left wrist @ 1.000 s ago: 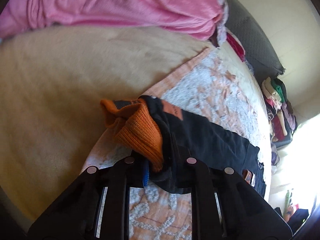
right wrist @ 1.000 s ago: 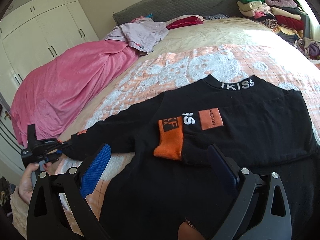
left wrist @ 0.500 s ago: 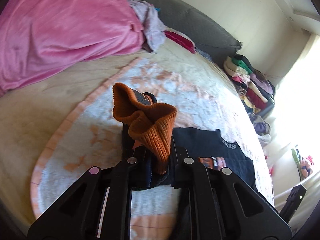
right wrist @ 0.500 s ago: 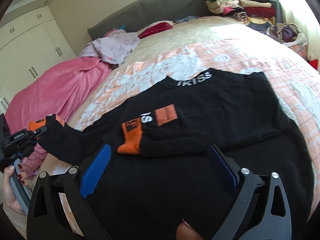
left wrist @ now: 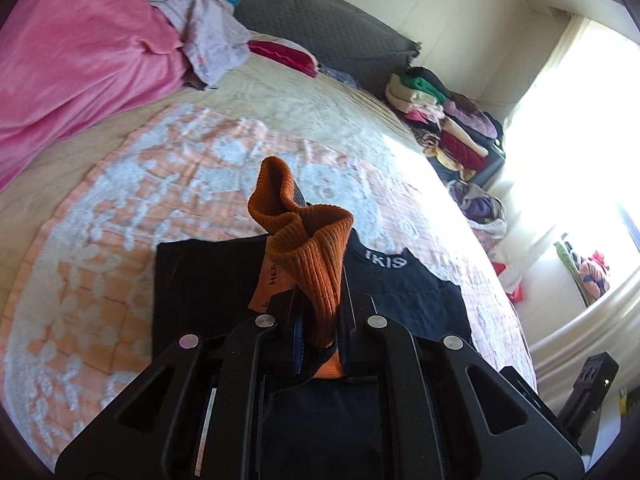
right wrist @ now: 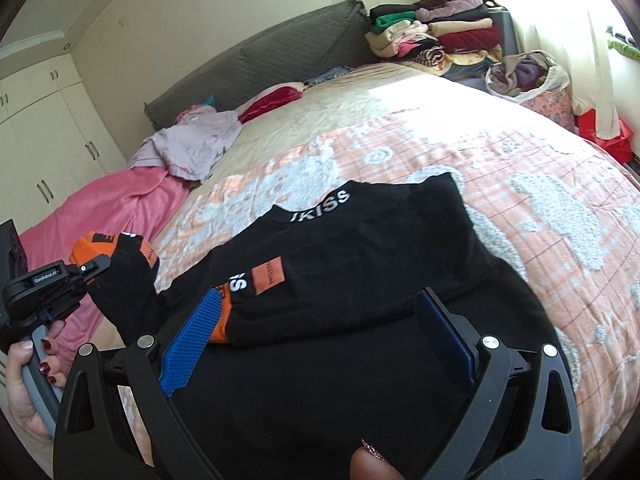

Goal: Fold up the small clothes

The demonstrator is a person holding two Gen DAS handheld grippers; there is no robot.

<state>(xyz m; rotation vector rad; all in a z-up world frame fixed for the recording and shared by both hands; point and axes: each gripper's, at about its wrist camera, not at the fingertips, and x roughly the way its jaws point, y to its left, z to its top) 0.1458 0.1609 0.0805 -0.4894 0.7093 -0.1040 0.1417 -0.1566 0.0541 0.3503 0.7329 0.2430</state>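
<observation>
A black sweatshirt (right wrist: pixel 360 264) with a white-lettered collar and orange cuffs lies on the peach and white blanket (right wrist: pixel 540 200). One sleeve is folded across its chest, orange cuff (right wrist: pixel 223 320) at the left. My left gripper (left wrist: pixel 320 320) is shut on the other sleeve's orange cuff (left wrist: pixel 308 248) and holds it lifted above the sweatshirt body (left wrist: pixel 208 280); it also shows at the left of the right wrist view (right wrist: pixel 90 268). My right gripper (right wrist: pixel 316 336) is open and empty, low over the sweatshirt's lower part.
A pink blanket (left wrist: pixel 72 56) and a lilac garment (right wrist: pixel 192 144) lie at the bed's left. A grey headboard (right wrist: pixel 272 52) backs the bed. Stacked folded clothes (right wrist: pixel 436 36) and a bag of clothes (right wrist: pixel 528 76) stand at the far right. White wardrobes (right wrist: pixel 48 120) stand left.
My left gripper has lifted the sleeve cuff off the bed and carried it in over the sweatshirt body. My right gripper has stayed open, shifting slightly over the hem.
</observation>
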